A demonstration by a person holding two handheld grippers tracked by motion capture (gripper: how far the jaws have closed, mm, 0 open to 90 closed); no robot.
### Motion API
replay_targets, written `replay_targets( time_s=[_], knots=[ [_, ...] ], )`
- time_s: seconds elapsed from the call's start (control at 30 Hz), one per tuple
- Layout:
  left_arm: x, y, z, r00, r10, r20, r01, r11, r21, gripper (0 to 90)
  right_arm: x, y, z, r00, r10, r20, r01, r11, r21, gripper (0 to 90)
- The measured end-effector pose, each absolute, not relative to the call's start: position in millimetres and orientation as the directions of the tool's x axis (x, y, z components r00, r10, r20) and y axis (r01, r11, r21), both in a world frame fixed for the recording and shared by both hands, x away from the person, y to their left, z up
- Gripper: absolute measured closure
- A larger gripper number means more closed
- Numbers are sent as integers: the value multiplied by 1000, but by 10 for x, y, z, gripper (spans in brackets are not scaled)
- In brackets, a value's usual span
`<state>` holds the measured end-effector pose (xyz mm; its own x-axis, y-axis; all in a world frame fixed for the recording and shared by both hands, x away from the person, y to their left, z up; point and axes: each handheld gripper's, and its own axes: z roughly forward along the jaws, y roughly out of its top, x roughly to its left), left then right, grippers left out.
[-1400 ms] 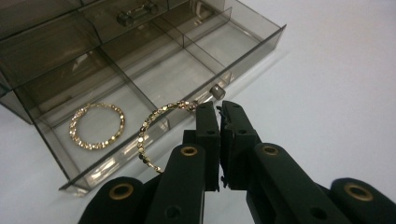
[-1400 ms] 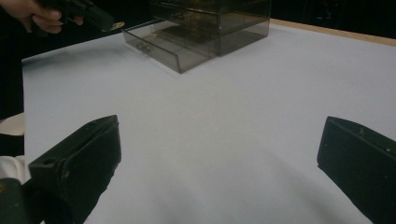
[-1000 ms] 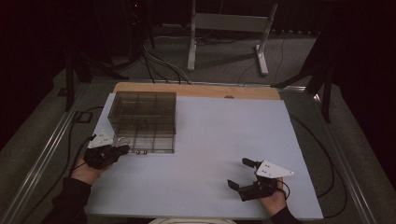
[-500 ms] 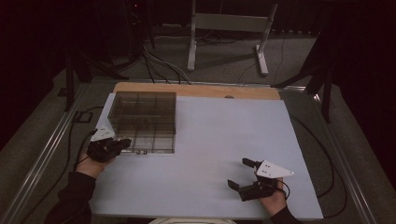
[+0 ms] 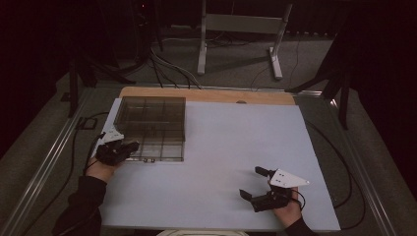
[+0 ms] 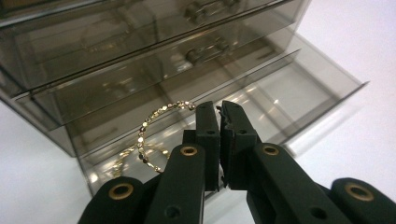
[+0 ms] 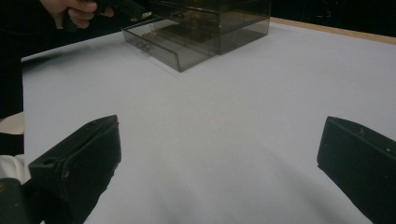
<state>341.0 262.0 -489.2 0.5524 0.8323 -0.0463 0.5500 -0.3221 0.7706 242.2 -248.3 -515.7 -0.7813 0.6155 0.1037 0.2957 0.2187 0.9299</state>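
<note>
So the right gripper (image 5: pixel 258 184) sits nearest on the white table (image 5: pixel 236 147), jaws wide apart. Further off, the left gripper (image 6: pixel 220 116) is pinched together on a thin gold bead chain (image 6: pixel 156 122) over the smoky clear plastic drawer box's (image 5: pixel 152 125) pulled-out bottom drawer (image 6: pixel 261 102).

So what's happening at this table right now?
A person works at a white table with a gripper in each hand. The left gripper, jaws shut, hangs over the pulled-out bottom drawer of a smoky clear drawer box, with a gold bead chain looping from its tips down into the drawer. The right gripper rests open on the bare table, away from the box.
</note>
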Motion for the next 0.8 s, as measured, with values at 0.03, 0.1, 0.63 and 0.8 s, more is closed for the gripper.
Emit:
replay_targets(
  time_s=[0.03, 0.1, 0.63, 0.8],
  knots=[
    [3425, 2632, -4905, 551, 833, -52, 554, -318, 769, 879, 2420, -2484, -5157, -781, 616, 105, 296, 218, 930, 0],
    [3453, 2651, -4929, 539, 841, -56, 564, -310, 765, 879, 2422, -2485, -5157, -781, 616, 104, 296, 219, 930, 0],
    [3565, 2707, -5092, 511, 854, -101, 619, -284, 732, 879, 2422, -2479, -5160, -782, 614, 104, 296, 220, 930, 0],
    [3575, 2703, -5122, 510, 853, -105, 626, -285, 726, 875, 2420, -2483, -5156, -783, 614, 105, 297, 219, 930, 0]
  ],
)
